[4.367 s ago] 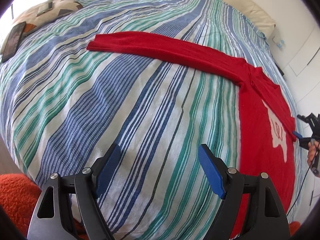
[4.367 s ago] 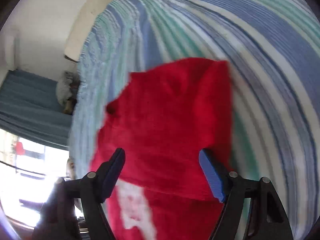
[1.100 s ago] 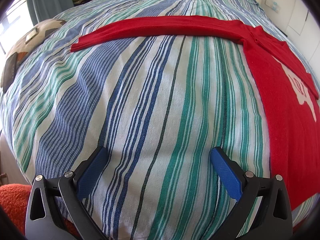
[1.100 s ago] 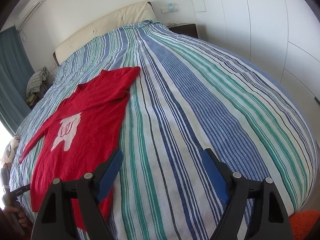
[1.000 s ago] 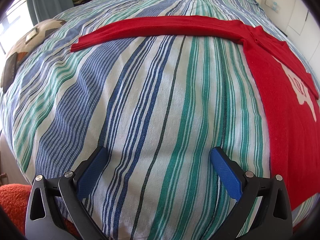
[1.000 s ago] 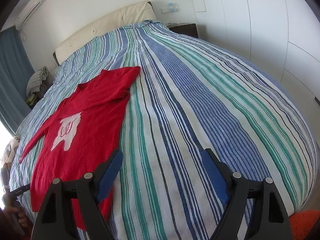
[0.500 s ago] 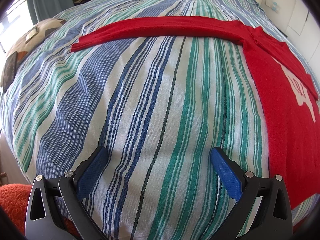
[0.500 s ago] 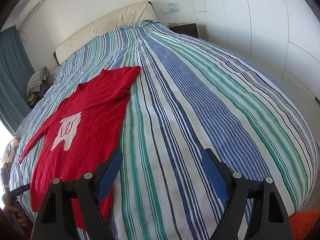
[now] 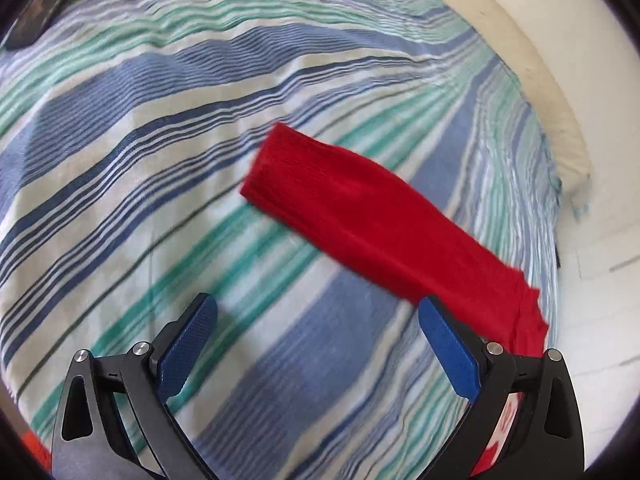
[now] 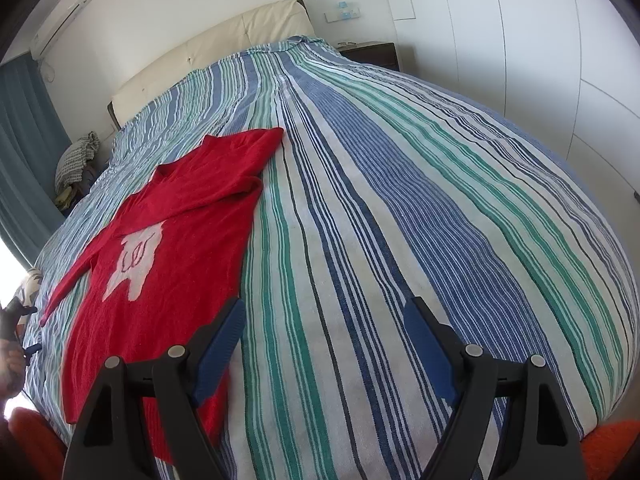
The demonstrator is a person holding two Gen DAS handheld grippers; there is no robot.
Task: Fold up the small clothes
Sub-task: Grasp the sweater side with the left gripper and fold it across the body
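Left wrist view shows the left claw spread wide with nothing between its blue pads, poised over the striped bedspread a little short of the red sleeve, which stretches out flat from the sweater's body toward its cuff end. Right wrist view shows the right claw also spread wide and empty, hovering above bare stripes just beside the red sweater, which lies face up on the bed with its white emblem showing and its other sleeve already laid across the chest.

The main risk, as I judge it, is a poor pinch on the outstretched sleeve: the knit lies flush against the bedspread, so closing pads could gather the striped cover along with it, or catch only the top layer of the sleeve. Lifting then would drag the cover and shift the sweater's body out of square. The left view is smeared by motion, so the cuff edge is hard to locate exactly. The right claw sits off the garment, so nothing anchors the body if the sleeve is pulled.
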